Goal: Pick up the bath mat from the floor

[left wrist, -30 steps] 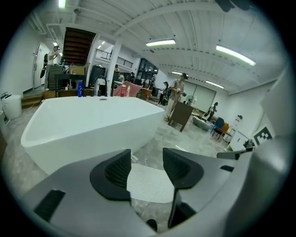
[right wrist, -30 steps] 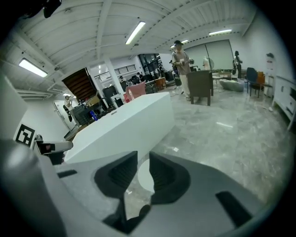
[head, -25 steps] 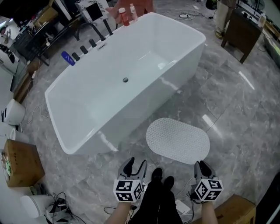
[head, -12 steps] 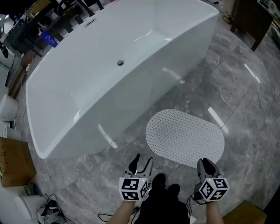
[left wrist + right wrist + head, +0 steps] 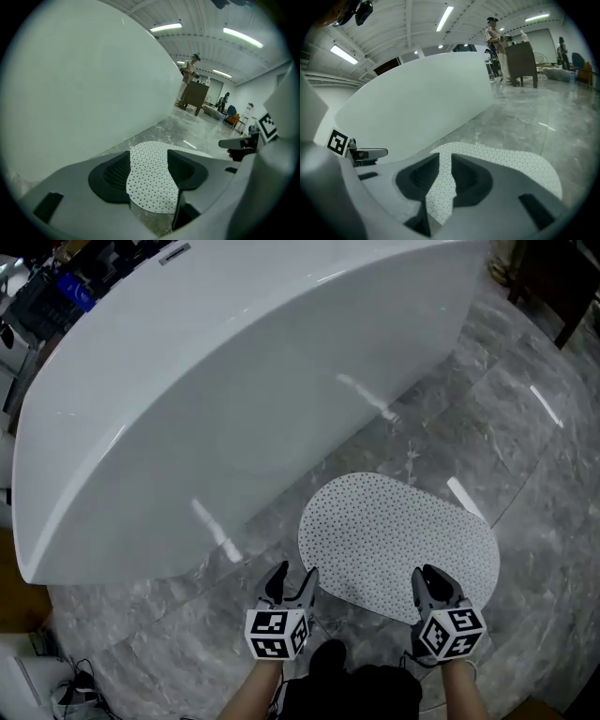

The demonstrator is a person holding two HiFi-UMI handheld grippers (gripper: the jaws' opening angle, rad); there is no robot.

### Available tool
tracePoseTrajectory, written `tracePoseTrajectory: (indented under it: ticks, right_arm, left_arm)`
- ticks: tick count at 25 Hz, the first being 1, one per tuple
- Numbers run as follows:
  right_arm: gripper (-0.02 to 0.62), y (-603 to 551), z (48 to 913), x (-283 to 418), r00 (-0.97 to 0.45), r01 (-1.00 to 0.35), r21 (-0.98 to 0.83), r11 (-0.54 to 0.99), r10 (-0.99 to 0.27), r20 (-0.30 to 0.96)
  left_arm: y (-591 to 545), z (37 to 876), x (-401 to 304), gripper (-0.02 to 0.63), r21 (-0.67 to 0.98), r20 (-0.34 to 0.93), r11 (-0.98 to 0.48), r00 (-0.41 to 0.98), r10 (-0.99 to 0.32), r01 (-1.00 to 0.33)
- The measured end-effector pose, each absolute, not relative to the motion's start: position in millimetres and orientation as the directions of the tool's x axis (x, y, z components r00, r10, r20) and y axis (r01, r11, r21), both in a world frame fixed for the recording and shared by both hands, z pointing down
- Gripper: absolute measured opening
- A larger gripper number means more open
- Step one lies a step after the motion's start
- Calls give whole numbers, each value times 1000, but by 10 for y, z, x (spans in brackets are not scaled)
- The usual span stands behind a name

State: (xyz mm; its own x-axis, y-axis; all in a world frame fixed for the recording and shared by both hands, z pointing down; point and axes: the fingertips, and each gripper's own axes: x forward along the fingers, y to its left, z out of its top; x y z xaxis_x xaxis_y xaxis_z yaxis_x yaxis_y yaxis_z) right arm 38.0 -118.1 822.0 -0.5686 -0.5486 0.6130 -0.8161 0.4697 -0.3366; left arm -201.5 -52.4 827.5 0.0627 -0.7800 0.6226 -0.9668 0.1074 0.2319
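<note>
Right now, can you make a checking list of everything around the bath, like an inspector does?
Surface: grey marble floor, shiny, with light reflections.
Job's things: white dotted bath mat lying flat on the floor beside the bathtub, not lifted.
Clutter: a blue object beyond the bathtub's far rim, too small to name.
Grippers: left gripper at the mat's near-left edge, jaws opening, nothing pinched. Right gripper over the mat's near edge, jaws a narrow gap apart, nothing pinched.
Cables: a tangle of cables on the floor at lower left, away from the mat.
Surroundings: a person standing by a dark cabinet far off; ceiling strip lights.
</note>
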Motion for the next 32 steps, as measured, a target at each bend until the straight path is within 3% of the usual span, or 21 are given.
tracePoseTrajectory:
  ticks: [14,32]
  right_arm:
    - [81,-1779,9256,-58,-635,-754,-317,576,-515,576]
    - [81,-2036,9369,-117,-629,-768,-331,549,-549,551]
  left_arm:
    - [-1016,9507,-2366,270,207,631,151,14,-775,-966]
    - [-1488,10268,-2511,329,244,729,176,60,-682,-954]
